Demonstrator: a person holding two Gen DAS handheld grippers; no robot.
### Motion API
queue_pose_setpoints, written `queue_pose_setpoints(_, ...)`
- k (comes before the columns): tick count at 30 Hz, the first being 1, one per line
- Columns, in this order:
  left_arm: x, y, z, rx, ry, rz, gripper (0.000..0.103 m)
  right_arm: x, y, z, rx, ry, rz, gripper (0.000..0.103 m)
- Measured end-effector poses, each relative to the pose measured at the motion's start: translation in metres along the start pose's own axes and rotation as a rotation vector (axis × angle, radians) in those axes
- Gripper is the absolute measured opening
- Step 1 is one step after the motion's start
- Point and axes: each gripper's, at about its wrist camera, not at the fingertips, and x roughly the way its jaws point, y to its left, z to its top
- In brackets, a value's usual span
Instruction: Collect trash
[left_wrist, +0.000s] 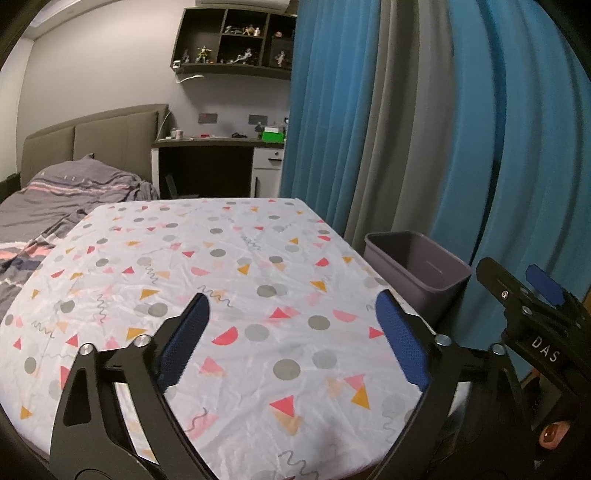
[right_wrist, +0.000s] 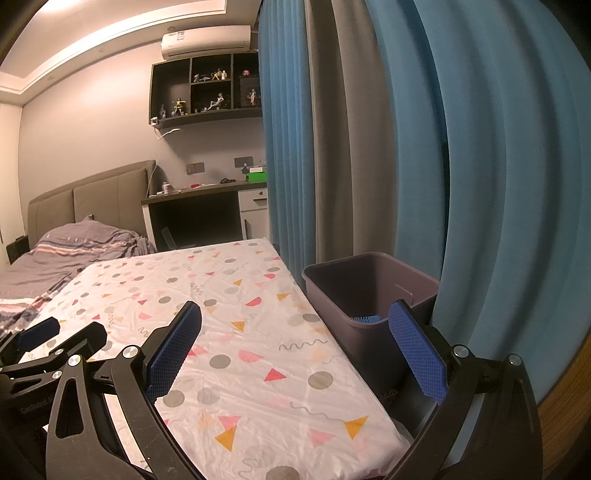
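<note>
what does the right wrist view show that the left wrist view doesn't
Only the right wrist view shows the air conditioner above the shelf, and something blue lying at the bottom of the bin.

Only the left wrist view shows the right gripper from the side, past the table's right edge; there the bin's floor is hidden.

Both show the patterned table, bin, blue curtain, bed, and each gripper's own open fingers with nothing between them, including the left gripper.

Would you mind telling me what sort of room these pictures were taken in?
Most likely a bedroom at home. A bed with a padded headboard and rumpled bedding stands at the left, a desk sits against the far wall under a shelf of figurines, and blue curtains hang on the right.
</note>
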Motion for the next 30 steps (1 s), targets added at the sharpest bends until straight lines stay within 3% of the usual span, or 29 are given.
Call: queue_pose_setpoints(30,-0.011,0.002,0.005,0.007,-0.024,-0.007,0.083,-0.001,-0.003,0.000,0.003,-0.006,0.001,0.097)
